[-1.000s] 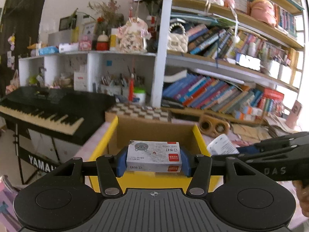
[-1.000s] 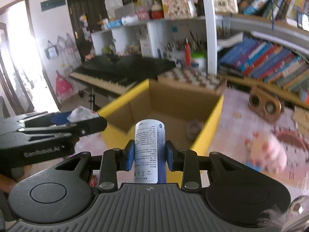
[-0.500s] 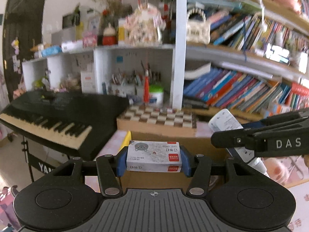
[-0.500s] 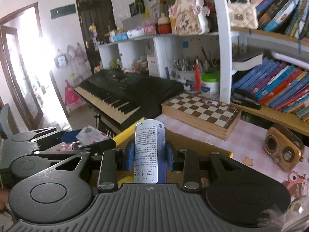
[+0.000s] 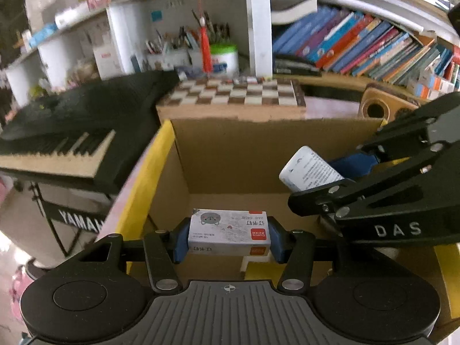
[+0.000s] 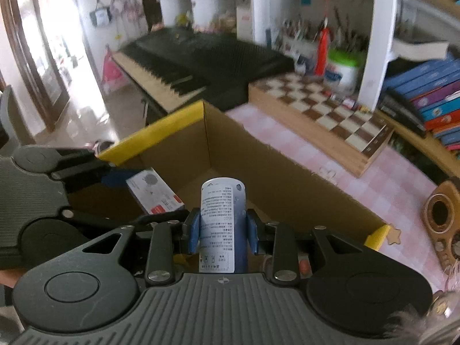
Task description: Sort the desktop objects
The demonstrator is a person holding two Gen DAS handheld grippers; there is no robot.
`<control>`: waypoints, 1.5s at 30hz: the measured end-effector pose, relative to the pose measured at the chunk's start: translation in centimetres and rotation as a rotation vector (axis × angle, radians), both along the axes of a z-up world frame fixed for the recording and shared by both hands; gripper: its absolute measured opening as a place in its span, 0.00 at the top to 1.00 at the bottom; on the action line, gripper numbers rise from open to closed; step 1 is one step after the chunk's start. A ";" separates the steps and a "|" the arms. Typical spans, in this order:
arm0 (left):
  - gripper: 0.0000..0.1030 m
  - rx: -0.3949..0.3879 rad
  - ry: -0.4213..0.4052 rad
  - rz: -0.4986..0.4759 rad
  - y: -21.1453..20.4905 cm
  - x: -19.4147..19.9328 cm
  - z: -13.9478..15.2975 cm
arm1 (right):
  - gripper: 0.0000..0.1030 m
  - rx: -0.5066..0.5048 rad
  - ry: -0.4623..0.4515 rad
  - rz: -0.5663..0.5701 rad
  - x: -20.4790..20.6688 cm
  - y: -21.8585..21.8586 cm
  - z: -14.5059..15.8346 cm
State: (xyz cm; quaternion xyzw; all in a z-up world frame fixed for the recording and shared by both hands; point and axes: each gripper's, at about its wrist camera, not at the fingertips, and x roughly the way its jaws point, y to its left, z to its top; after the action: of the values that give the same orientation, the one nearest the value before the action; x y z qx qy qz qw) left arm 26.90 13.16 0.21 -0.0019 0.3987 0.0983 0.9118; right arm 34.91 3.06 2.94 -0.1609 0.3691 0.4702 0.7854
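Observation:
My left gripper (image 5: pixel 229 240) is shut on a small staple box (image 5: pixel 229 231), white with a red corner, held over the open cardboard box (image 5: pixel 230 158) with yellow flaps. My right gripper (image 6: pixel 222 234) is shut on a white-and-blue cylindrical bottle (image 6: pixel 222 224), also held above the cardboard box (image 6: pixel 258 161). The right gripper and its bottle (image 5: pixel 310 172) show at the right of the left wrist view. The left gripper and its staple box (image 6: pixel 155 194) show at the left of the right wrist view. Both items hang inside the box opening.
A chessboard (image 5: pixel 235 97) lies behind the box on the pink checked table (image 6: pixel 373 178). A black keyboard (image 5: pixel 72 126) stands to the left. A wooden speaker (image 6: pixel 442 218) sits at right. Shelves of books (image 5: pixel 359 49) and a pen holder (image 5: pixel 224 57) are behind.
Both grippers have tilted down and moved over the box opening; the box's inside now fills the views. Each still holds its item.

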 end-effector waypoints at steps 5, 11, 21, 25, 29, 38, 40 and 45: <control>0.48 -0.013 0.051 -0.044 -0.2 0.6 -0.4 | 0.71 -0.107 0.052 0.046 2.1 1.4 -1.4; 0.43 0.002 0.084 -0.060 -0.5 0.9 -0.5 | 0.71 -0.176 0.068 0.083 3.0 2.4 -2.8; 0.19 0.041 -0.024 -0.030 -0.8 -0.6 0.7 | 0.61 -0.154 0.062 0.056 3.6 2.0 -2.5; 0.16 0.038 -0.087 -0.043 -1.2 -1.9 1.9 | 0.60 -0.098 0.035 0.023 3.1 0.7 -1.3; 0.15 0.058 -0.149 -0.029 -1.9 -3.3 3.4 | 0.60 -0.008 -0.025 -0.024 1.7 -1.1 0.6; 0.13 0.085 -0.273 0.063 -2.5 -7.0 5.9 | 0.60 0.131 -0.153 -0.144 -1.8 -5.7 4.5; 0.13 0.082 -0.296 0.080 -2.4 -7.9 6.3 | 0.60 0.151 -0.175 -0.178 -2.4 -6.8 5.1; 0.12 0.062 -0.332 0.092 -2.4 -9.6 6.7 | 0.60 0.193 -0.204 -0.264 -4.1 -9.5 6.0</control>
State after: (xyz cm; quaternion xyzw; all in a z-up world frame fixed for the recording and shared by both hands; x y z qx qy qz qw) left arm 17.31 10.71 6.94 -0.0083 0.2391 0.1505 0.9592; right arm 30.77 -6.40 8.94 -0.0820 0.2588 0.3774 0.8854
